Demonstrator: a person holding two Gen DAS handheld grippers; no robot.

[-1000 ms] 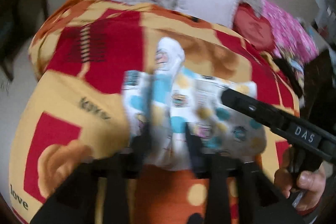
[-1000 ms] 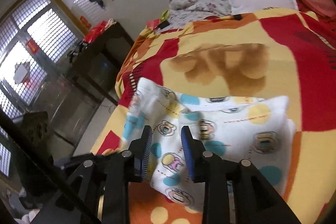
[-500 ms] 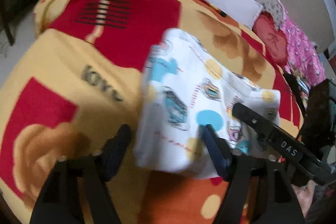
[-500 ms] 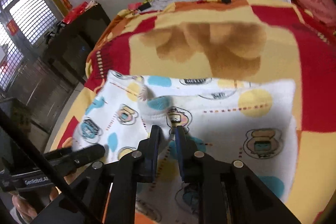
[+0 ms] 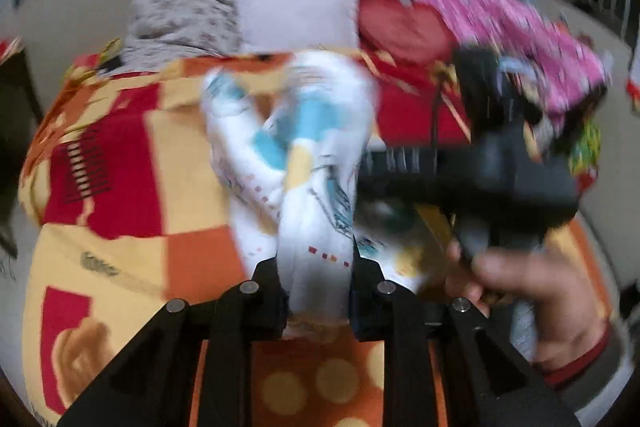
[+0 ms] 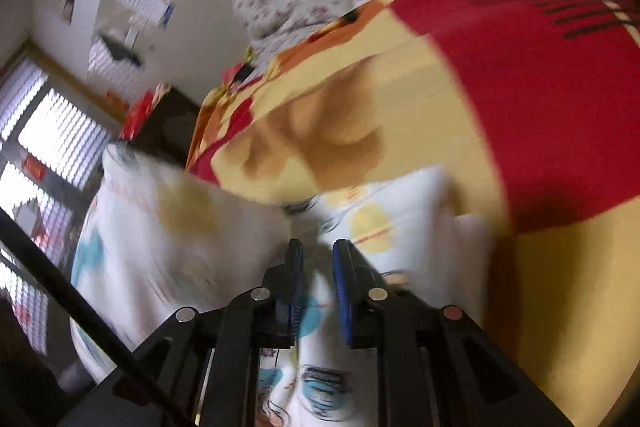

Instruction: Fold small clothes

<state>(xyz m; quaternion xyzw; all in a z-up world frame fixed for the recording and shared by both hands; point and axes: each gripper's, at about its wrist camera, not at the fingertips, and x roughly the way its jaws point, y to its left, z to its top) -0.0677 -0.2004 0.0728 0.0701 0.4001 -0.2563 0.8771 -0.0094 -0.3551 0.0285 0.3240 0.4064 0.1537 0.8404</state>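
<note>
- White cotton garment [image 5: 316,163] with blue and yellow cartoon print is off the blanket [image 5: 120,155], bunched and lifted, so a fold can be carried over instead of dragged.
- Left gripper [image 5: 316,291]: jaws narrowed onto a thick wad of the cloth; fabric stands up from between them. Grip looks firm, reads as the carrying hand.
- Right gripper [image 6: 318,279]: jaws narrow, cloth between and under the blue pads [image 6: 297,279]. Looks pinched, but blur stops me confirming actual clamping.
- Left view shows the right gripper [image 5: 472,179] coming in from the side, beside the raised cloth, hand [image 5: 532,291] on its handle. Two grips on one piece keeps the edge taut, my guess.
- Rest of the garment hangs loose in the right view [image 6: 168,227], so the fold is not yet laid.
- Bed is soft and uneven; the blanket won't help flatten a crease.
- Pillow [image 5: 296,15] and pink bedding [image 5: 500,27] sit well apart at the head end, out of the way.
- Risk: bunched grip lands a lumpy fold; needs smoothing after set-down.
</note>
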